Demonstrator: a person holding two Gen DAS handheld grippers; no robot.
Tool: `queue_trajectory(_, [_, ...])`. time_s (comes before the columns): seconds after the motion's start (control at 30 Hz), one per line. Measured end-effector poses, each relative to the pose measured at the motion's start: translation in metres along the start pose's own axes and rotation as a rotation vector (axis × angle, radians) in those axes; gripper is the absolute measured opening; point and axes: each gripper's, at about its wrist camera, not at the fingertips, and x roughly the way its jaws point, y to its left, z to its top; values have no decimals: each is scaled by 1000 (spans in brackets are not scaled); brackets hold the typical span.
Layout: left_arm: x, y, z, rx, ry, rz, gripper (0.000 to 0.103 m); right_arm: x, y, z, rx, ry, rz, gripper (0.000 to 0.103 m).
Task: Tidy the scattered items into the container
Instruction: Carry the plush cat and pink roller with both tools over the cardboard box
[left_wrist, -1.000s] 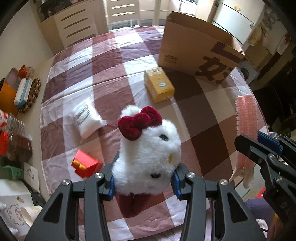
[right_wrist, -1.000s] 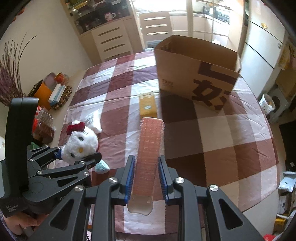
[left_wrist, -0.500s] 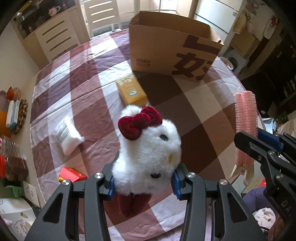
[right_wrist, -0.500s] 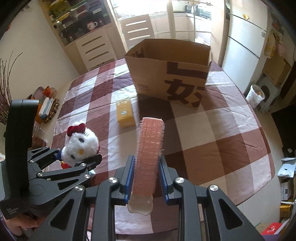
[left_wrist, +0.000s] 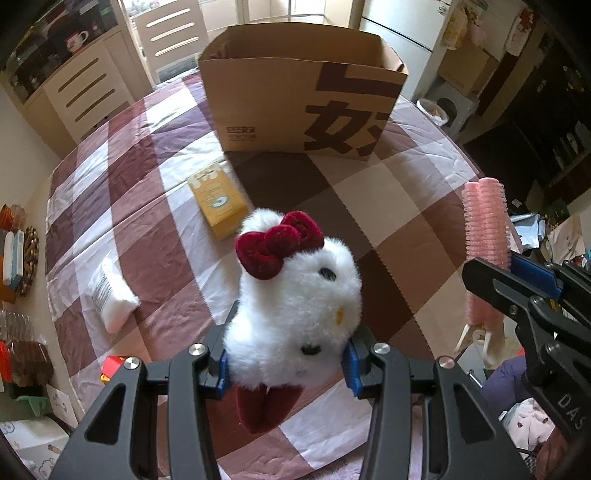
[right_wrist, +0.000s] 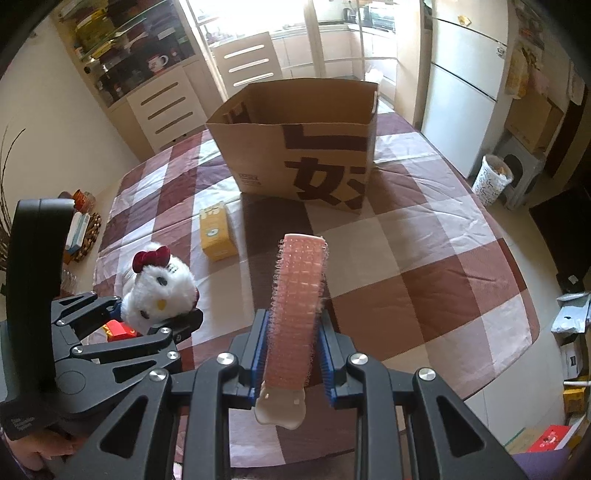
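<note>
My left gripper (left_wrist: 286, 369) is shut on a white plush cat with a red bow (left_wrist: 295, 302), held above the checked tablecloth. My right gripper (right_wrist: 293, 360) is shut on a pink hair roller (right_wrist: 297, 306) that stands up between its pads. The open brown cardboard box (left_wrist: 295, 107) stands at the far side of the table, ahead of both grippers. In the right wrist view the plush cat (right_wrist: 159, 291) and left gripper (right_wrist: 155, 323) sit at the left; in the left wrist view the roller (left_wrist: 485, 236) and right gripper (left_wrist: 517, 280) sit at the right.
On the cloth lie a yellow carton (left_wrist: 218, 201) in front of the box, a white packet (left_wrist: 110, 299) at the left and a red block (left_wrist: 112, 367) near the front edge. Jars and clutter line the table's left rim (left_wrist: 14, 254). A white bin (right_wrist: 493, 181) stands on the floor at right.
Both grippers have moved toward the box with their loads; the box now looks nearer and more centred. The red block has slid almost out of the left wrist view.
</note>
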Motion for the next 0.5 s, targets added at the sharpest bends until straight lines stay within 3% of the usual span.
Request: queue_trajectory(0.5, [14, -20, 30, 59, 19, -15, 46, 9, -29, 21, 41, 1, -19, 25])
